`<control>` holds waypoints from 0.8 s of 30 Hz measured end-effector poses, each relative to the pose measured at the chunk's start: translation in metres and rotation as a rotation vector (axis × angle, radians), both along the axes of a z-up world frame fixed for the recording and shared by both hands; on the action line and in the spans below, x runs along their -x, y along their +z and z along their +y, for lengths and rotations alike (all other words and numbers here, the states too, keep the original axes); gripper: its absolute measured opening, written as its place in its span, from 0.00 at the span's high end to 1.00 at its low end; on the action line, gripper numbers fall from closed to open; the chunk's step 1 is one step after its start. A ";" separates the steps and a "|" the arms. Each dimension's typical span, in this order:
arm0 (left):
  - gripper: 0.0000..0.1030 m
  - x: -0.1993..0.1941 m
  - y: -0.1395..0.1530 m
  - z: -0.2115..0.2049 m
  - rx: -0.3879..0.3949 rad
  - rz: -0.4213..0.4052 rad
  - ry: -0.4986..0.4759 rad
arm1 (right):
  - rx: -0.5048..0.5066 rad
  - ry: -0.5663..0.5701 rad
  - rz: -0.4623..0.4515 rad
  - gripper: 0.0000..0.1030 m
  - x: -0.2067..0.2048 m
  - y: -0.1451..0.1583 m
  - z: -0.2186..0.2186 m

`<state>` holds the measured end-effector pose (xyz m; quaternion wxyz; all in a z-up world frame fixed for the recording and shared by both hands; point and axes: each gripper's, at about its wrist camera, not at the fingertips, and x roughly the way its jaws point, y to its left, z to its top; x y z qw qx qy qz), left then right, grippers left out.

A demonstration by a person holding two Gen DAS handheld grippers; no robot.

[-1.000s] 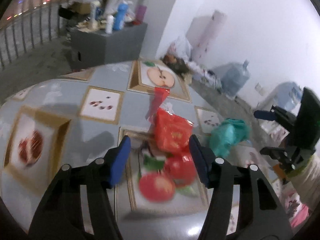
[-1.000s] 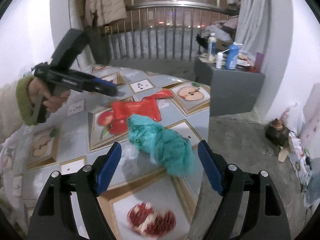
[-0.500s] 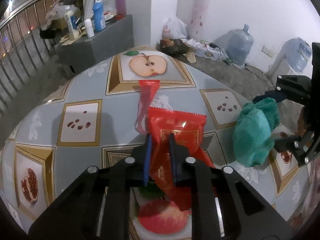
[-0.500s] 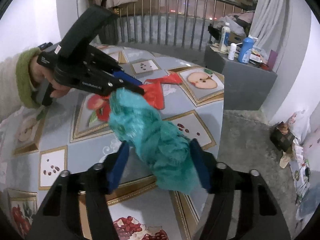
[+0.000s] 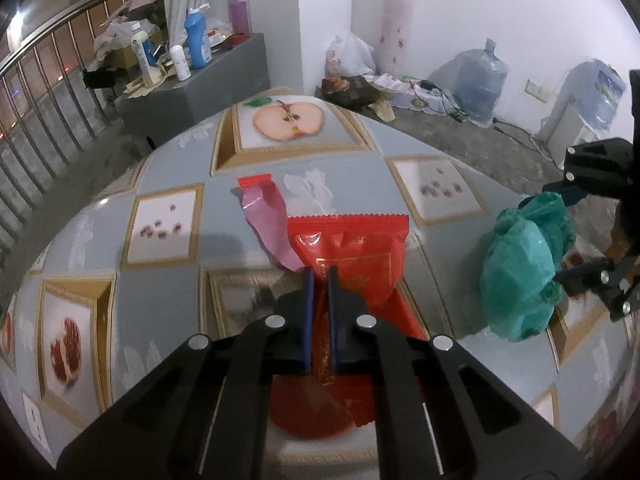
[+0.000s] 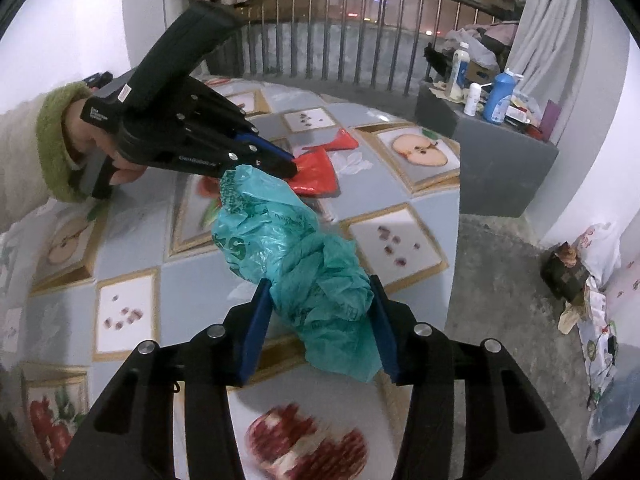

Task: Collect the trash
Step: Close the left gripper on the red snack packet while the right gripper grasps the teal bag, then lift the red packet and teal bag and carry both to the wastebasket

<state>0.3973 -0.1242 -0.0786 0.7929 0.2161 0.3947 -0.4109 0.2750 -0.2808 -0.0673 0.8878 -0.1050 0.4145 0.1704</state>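
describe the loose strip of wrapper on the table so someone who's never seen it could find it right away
On the fruit-print tablecloth, look below the halved-apple picture. The torn wrapper strip lies flat beside the red snack packet. It is narrow, pinkish and curled, and no gripper is holding it.

Both fisheye views sit close above the round table with the fruit-print grey cloth [image 5: 168,152], angled steeply down along their own black fingers. The left wrist view faces the white wall and water jugs; the right wrist view faces the metal railing [image 6: 360,20]. The 2 views share the tabletop, the red foil wrapper [image 5: 352,252] and the crumpled teal plastic bag [image 6: 296,256].
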 end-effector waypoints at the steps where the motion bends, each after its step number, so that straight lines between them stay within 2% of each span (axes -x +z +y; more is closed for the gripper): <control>1: 0.96 0.007 0.000 0.004 -0.002 0.001 -0.003 | -0.001 0.001 0.004 0.55 0.005 0.000 0.002; 6: 0.96 0.063 0.001 0.042 -0.014 0.022 -0.001 | 0.000 -0.003 0.027 0.55 0.055 0.002 0.017; 10: 0.96 0.125 0.001 0.083 -0.025 0.057 0.050 | -0.007 -0.015 0.049 0.55 0.107 0.003 0.034; 15: 0.96 0.195 0.001 0.134 0.025 0.143 0.219 | -0.059 -0.125 0.081 0.55 0.166 0.005 0.053; 19: 0.96 0.247 -0.002 0.162 0.115 0.200 0.367 | -0.132 -0.213 0.098 0.55 0.202 0.007 0.065; 24: 0.91 0.283 -0.003 0.173 0.143 0.168 0.472 | -0.157 -0.296 0.085 0.55 0.219 0.007 0.074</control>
